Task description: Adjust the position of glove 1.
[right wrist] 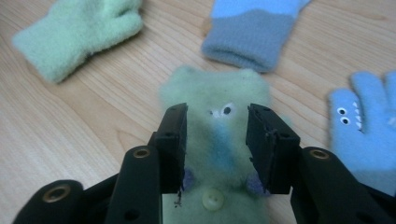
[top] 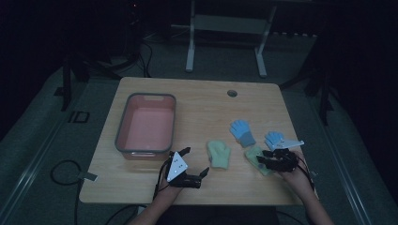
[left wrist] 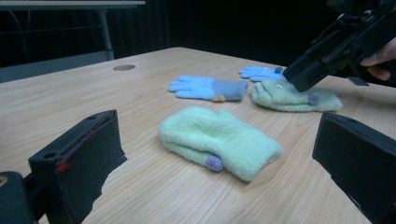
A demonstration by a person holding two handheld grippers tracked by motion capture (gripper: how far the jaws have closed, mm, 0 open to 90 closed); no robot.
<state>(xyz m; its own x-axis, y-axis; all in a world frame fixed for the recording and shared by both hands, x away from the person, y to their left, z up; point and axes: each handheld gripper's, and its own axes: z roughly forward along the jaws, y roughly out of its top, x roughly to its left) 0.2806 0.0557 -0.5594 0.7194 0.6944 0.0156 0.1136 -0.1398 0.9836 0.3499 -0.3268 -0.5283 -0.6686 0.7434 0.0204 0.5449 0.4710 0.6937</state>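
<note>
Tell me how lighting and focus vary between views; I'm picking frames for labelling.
High view: dim and underexposed, room dark beyond the table. Left gripper view: brighter, near green mitten fairly sharp. Right gripper view: bright, tongs sharp, the green mitten between them soft, blurred at its edges.

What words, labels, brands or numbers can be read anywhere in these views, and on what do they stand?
"ID": pale marking on the floor left of the table, the one readable sign.
None on the green mitten between the right tongs, the other green mitten, the blue gloves, the red bin or the left tongs.
</note>
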